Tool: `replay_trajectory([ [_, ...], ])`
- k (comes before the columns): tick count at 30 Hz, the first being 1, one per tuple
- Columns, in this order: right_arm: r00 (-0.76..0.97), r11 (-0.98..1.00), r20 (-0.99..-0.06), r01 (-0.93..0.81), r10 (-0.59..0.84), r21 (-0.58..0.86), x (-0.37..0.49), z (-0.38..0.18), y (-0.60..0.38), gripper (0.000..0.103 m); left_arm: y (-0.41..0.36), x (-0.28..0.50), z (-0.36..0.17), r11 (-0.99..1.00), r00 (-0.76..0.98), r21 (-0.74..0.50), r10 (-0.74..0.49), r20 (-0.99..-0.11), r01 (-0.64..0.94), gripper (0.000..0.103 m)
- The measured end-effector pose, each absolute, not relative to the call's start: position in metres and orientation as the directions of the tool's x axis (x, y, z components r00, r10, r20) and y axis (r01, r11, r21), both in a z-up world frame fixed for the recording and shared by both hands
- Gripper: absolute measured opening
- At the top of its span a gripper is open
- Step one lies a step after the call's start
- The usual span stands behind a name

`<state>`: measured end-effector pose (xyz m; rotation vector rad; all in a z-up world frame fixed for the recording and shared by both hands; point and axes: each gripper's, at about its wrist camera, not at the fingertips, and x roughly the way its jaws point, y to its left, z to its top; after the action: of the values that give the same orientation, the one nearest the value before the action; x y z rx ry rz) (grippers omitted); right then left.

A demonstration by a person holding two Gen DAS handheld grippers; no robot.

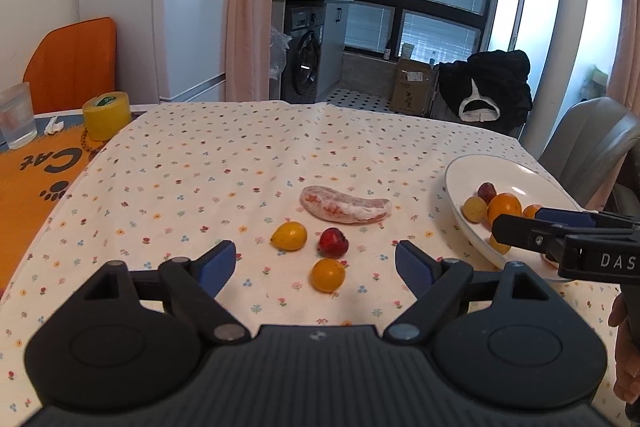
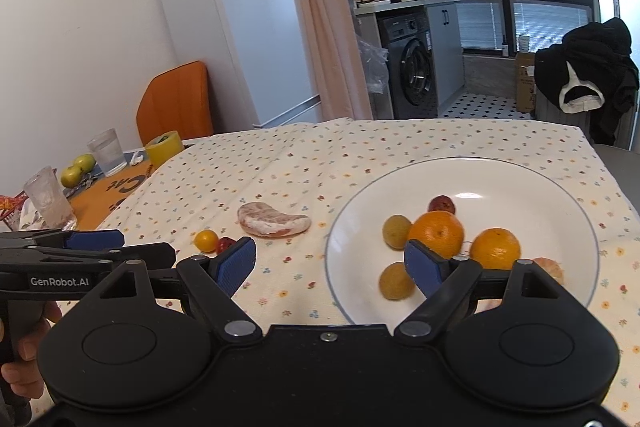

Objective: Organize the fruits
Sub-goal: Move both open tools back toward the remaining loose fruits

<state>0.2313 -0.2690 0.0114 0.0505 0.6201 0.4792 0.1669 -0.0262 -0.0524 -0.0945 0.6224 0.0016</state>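
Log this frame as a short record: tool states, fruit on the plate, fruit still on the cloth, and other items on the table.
left tool: open, empty, low over the cloth
right tool: open, empty, at the plate's near-left edge
plate: white; holds two oranges, two yellowish fruits, one dark red fruit; a peeled piece partly hidden
loose on cloth: pomelo segment, yellow fruit, red fruit, small orange fruit
off the cloth: tape roll, glass, two green apples

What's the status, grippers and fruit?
Left gripper open, empty, over loose fruit. Right gripper open, empty, at the plate. Pomelo wedge plus three small fruits on the cloth. Nothing blocking.
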Motion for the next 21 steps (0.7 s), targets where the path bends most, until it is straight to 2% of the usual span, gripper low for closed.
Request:
replay_trajectory([
  [15, 0.683, 0.872, -0.556, -0.453, 0.473, 0.185, 0.236, 0.004, -0.252, 0.081, -0.026, 0.178, -0.078, 0.992, 0.799, -0.125, -0.058, -0.599, -0.022, 0.082],
  [17, 0.683, 0.872, -0.557, -0.455, 0.473, 0.182, 0.237, 0.004, -0.252, 0.081, -0.029, 0.179, -0.080, 0.992, 0.802, -0.123, -0.059, -0.594, -0.018, 0.080],
  [21, 0.680, 0.868, -0.555, -0.463, 0.479, 0.182, 0.239, 0.004, -0.249, 0.079, -0.030, 0.186, -0.086, 0.990, 0.792, -0.138, -0.076, -0.606, -0.012, 0.062],
])
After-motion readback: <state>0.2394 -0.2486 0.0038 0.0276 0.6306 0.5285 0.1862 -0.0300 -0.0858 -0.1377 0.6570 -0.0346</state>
